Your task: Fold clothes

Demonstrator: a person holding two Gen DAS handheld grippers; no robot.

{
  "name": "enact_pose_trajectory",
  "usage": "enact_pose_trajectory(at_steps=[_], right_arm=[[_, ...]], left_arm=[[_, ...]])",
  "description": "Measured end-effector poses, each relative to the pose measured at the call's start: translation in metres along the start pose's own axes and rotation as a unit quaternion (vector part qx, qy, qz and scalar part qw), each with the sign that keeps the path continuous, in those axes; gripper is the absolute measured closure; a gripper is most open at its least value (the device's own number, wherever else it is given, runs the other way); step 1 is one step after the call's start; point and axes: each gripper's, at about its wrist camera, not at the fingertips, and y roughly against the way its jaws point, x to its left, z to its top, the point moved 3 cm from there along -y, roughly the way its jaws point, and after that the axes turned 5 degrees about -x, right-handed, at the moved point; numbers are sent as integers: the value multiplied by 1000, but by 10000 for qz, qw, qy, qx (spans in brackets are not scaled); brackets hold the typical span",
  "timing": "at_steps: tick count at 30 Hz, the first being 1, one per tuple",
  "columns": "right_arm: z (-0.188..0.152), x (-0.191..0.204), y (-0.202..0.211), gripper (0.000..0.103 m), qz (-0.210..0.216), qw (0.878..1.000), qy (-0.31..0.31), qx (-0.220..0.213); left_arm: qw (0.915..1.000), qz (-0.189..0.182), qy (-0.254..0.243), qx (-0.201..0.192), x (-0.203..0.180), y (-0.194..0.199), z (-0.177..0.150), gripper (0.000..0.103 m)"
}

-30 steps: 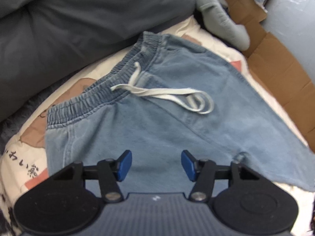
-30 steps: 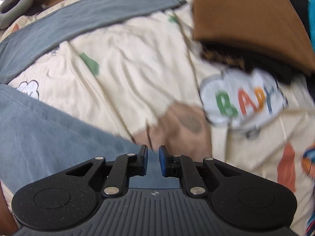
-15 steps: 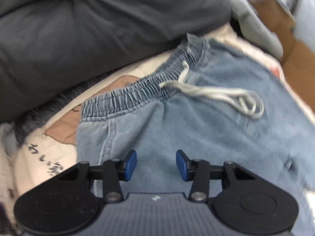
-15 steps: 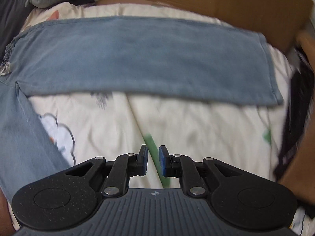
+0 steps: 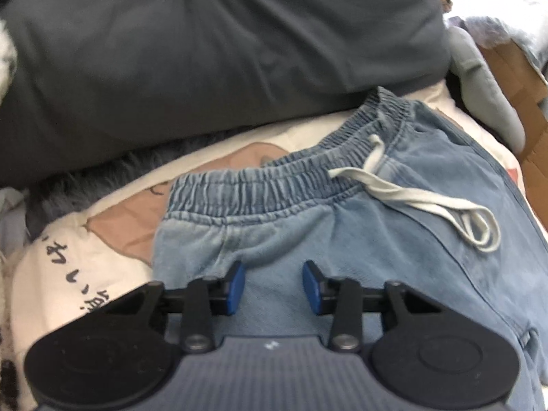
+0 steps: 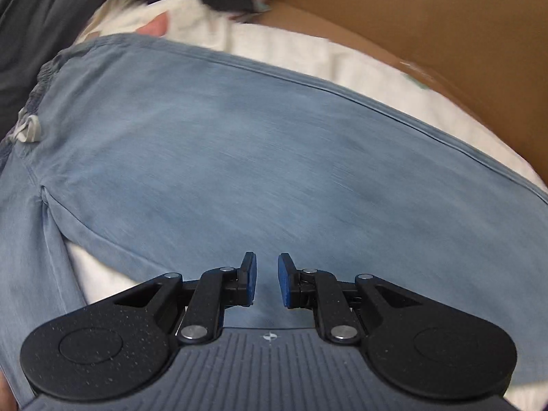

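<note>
Light blue pants [image 5: 376,257] lie flat on a printed cream sheet, with the elastic waistband [image 5: 267,185] and white drawstring [image 5: 411,198] toward the far side. My left gripper [image 5: 273,274] hovers low over the fabric just below the waistband, near its left corner. Its jaws are closing; cloth lies beneath the gap, and the pads are not pressing on it. My right gripper [image 6: 267,267] is over one pant leg [image 6: 274,144], its blue pads a narrow gap apart with nothing pinched. The drawstring [image 6: 29,130] shows at the far left of the right wrist view.
A dark grey pillow or duvet [image 5: 205,51] lies behind the waistband. A grey plush toy [image 5: 486,78] and brown cardboard [image 6: 428,17] border the far side. The cream sheet [image 5: 68,257] shows left of the pants.
My left gripper sank closer to the pants and shifted toward the waistband's left corner while its jaws narrowed. My right gripper swept from the bare sheet to over the pant leg, rolling as it went.
</note>
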Motion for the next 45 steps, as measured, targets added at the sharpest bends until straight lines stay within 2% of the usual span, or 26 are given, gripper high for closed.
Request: enact_pose_trajectory(at_steps=[2, 8, 9, 10, 14, 21, 26, 33, 38, 42, 45], right_arm=[[9, 11, -12, 83, 121, 9999, 110, 6], [36, 44, -36, 79, 423, 9976, 539, 49], [40, 50, -38, 77, 471, 9969, 626, 41], [45, 56, -40, 77, 524, 9960, 720, 28], [68, 83, -52, 77, 759, 9910, 1098, -70], [113, 140, -78, 77, 1236, 9776, 1687, -227], [138, 174, -97, 77, 1381, 9695, 2005, -297], [163, 216, -117, 77, 1405, 9596, 2402, -414], [177, 248, -131, 74, 1377, 9516, 2698, -511], [187, 271, -142, 70, 1337, 9459, 2887, -638], [196, 286, -148, 70, 1339, 9446, 2909, -719]], left_arm=[[9999, 43, 40, 101, 3, -4, -1, 77], [9985, -56, -164, 513, -3, -2, -7, 77], [9985, -50, -126, 527, -1, -1, -6, 79], [9986, -17, -82, 527, 1, -1, -5, 86], [9990, -8, 72, 438, 8, -8, 2, 88], [9993, 36, 161, 329, 14, -18, 13, 100], [9995, 91, -137, 251, 12, -25, 20, 100], [9993, 134, -90, 342, 11, -20, 26, 100], [9995, -52, 97, 303, 15, -11, 31, 98], [9995, -198, 109, 199, 14, -6, 31, 86], [9995, -270, 95, 165, 14, -5, 30, 84]])
